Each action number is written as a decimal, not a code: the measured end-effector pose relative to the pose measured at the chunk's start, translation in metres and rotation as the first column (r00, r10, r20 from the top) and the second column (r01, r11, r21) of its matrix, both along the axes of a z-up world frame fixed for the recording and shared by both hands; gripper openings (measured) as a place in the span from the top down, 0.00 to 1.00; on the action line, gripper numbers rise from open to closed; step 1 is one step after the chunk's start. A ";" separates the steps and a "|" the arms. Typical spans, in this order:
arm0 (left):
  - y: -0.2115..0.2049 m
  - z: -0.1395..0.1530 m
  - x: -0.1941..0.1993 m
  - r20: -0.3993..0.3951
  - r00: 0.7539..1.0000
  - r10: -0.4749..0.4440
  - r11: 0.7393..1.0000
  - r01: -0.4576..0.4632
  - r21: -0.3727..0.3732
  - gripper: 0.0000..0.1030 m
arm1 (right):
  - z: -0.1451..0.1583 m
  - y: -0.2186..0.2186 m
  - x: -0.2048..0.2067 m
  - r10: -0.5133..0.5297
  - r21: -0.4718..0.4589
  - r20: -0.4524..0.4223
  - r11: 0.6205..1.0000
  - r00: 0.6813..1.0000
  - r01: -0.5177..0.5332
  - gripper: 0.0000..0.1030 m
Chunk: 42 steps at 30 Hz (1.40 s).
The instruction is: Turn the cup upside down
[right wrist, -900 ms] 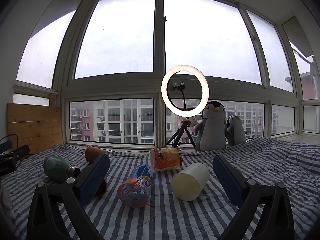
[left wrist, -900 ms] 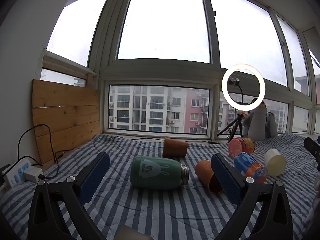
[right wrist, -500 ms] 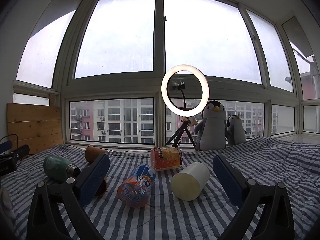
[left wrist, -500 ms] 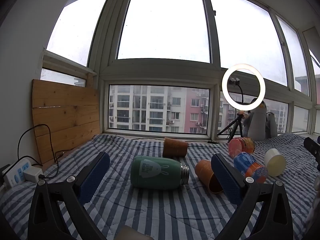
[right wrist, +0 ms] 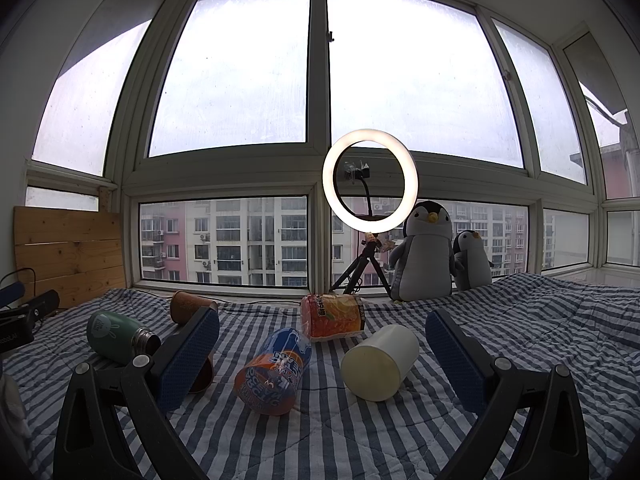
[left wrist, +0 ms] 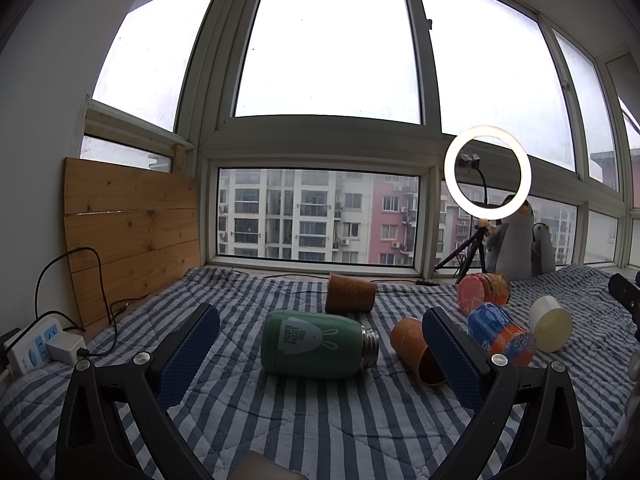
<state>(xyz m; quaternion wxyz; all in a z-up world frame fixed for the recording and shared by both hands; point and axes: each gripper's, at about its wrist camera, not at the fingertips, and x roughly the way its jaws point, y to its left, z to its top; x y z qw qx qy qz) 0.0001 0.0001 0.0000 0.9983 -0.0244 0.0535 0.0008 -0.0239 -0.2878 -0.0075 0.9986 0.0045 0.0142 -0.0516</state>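
Several cups lie on their sides on the striped blanket (left wrist: 320, 420). A green flask (left wrist: 316, 344) lies straight ahead of my open left gripper (left wrist: 320, 354), with a brown cup (left wrist: 351, 298) behind it and an orange cup (left wrist: 416, 350) partly hidden by the right finger. In the right wrist view a blue-orange cup (right wrist: 274, 372), a cream cup (right wrist: 380, 362) and an orange printed cup (right wrist: 334, 316) lie ahead of my open right gripper (right wrist: 322, 358). The green flask (right wrist: 116, 336) is at its left. Nothing is held.
A lit ring light on a tripod (right wrist: 370, 184) and two plush penguins (right wrist: 426, 256) stand by the window. A wooden board (left wrist: 132, 240) leans at the left, with a power strip (left wrist: 32, 346) and cables below it. The other gripper's tip (left wrist: 624, 300) shows at the far right.
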 end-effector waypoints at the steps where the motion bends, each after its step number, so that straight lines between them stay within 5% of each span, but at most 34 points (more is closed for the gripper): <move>1: 0.000 0.000 0.000 -0.002 1.000 0.000 1.000 0.000 0.000 0.00 | 0.000 0.000 0.000 0.000 0.000 0.001 1.000 1.000 0.000 0.01; 13: 0.000 -0.004 0.005 -0.022 1.000 0.000 1.000 0.000 0.002 0.00 | -0.001 0.000 0.000 0.000 0.001 0.000 1.000 1.000 0.000 0.01; 25: -0.020 -0.003 0.042 -0.193 0.979 -0.067 0.997 0.074 0.029 0.00 | 0.003 -0.015 0.004 0.020 0.065 -0.037 0.998 0.999 -0.018 0.01; 34: -0.084 0.032 0.092 -0.348 0.912 -0.219 0.968 0.247 0.037 0.00 | 0.008 -0.056 0.000 0.051 0.130 -0.124 0.991 0.991 -0.034 0.01; 42: -0.153 0.035 0.180 -0.554 0.774 -0.306 0.942 0.331 -0.059 0.00 | 0.008 -0.112 -0.017 0.051 0.185 -0.149 0.983 0.988 -0.023 0.01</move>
